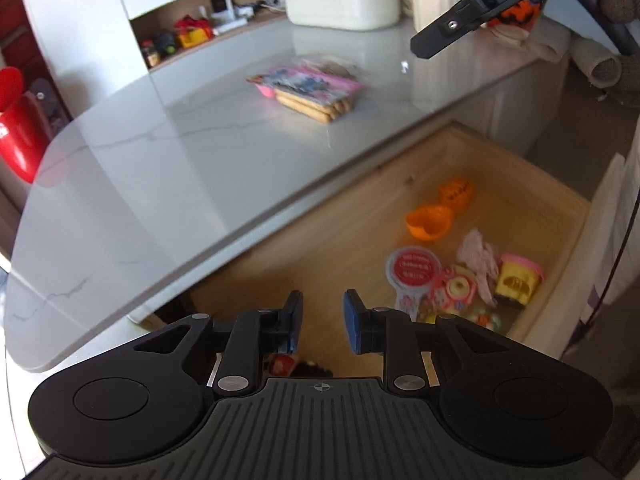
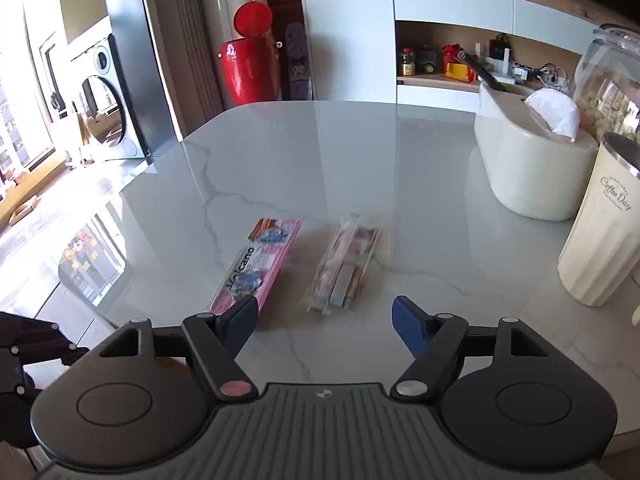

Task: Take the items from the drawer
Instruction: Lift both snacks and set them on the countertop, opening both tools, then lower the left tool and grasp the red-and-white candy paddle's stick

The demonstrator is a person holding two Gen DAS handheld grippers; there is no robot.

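Bench (image 2: 320, 152): grey marble-look top with rounded corners. Cream tissue box (image 2: 528, 168), white tissue showing, at the far right side. Cream ribbed mug (image 2: 600, 240) with lettering, just beside the box. Glass jar (image 2: 608, 76) behind both. Red bin (image 2: 250, 64), lid raised, on the floor beyond the bench. Wall shelf (image 2: 460, 64) holding small toys and bottles. Round-windowed appliance (image 2: 104, 108) far left.
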